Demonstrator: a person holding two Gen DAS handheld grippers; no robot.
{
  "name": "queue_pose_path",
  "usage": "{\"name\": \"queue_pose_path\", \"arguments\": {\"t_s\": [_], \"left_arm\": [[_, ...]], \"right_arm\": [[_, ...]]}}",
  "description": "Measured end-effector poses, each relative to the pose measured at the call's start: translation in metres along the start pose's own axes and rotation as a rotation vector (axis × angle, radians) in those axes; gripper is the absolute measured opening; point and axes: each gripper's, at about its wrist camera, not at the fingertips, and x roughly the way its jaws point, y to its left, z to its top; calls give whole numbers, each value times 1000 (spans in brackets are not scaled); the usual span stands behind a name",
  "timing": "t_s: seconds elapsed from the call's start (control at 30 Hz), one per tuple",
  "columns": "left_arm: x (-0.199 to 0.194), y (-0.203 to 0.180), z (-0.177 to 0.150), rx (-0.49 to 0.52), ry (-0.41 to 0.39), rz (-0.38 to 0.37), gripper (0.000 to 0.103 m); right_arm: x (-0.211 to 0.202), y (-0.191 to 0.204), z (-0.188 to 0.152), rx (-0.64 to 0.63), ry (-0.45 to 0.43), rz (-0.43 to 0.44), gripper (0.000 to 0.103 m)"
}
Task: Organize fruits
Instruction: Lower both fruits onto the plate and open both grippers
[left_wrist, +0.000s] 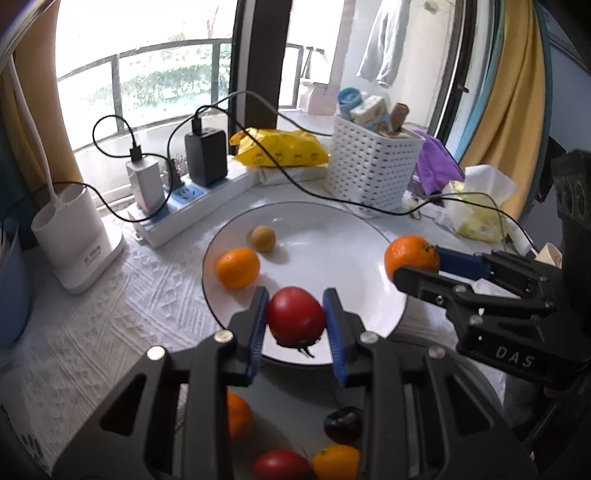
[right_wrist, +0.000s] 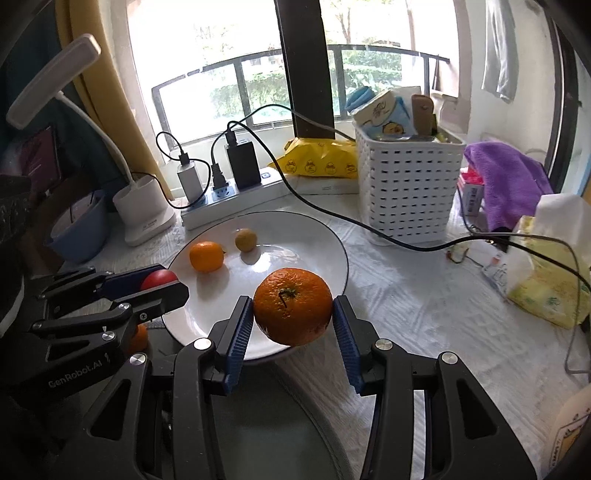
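My left gripper (left_wrist: 295, 314) is shut on a red tomato (left_wrist: 295, 317), held over the near rim of a white plate (left_wrist: 332, 236). My right gripper (right_wrist: 293, 314) is shut on a large orange (right_wrist: 293, 306), above the plate's (right_wrist: 295, 236) near right rim. On the plate lie a small orange (left_wrist: 237, 267) (right_wrist: 206, 256) and a round tan fruit (left_wrist: 263, 239) (right_wrist: 245, 240). From the left wrist view the right gripper (left_wrist: 417, 271) with its orange (left_wrist: 410, 256) shows at the right; from the right wrist view the left gripper (right_wrist: 166, 286) with the tomato (right_wrist: 157, 279) shows at the left.
Under my left gripper, a dark tray holds an orange (left_wrist: 238, 415), a dark plum (left_wrist: 342, 424), a tomato (left_wrist: 279, 465) and another orange (left_wrist: 336, 461). Behind the plate: a power strip (left_wrist: 192, 206) with chargers and cables, a white basket (left_wrist: 373, 166), a yellow packet (left_wrist: 280, 147), a lamp base (left_wrist: 77, 236). Tissues (right_wrist: 546, 266) sit right.
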Motion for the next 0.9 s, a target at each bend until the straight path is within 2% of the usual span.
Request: {"name": "queue_pose_path", "arguments": {"t_s": [0.13,0.2,0.27,0.33,0.9], "left_arm": [[3,5,3,-13,13,14,32],[4,6,3,-20,19,17,32],[4,9,3,-35,22,21,36],[1,11,3,-44,17,20,47],[-53,-2,-1,-24,-73,17,47]], "right_arm": [[8,-1,3,21,16,-12,48],[8,-1,4,23,7,-15,54],[5,-1,5,21,-2,-24,54],[4,-2,5,22,-3,-34,54],[-38,12,-3,-1,-52,-40,54]]}}
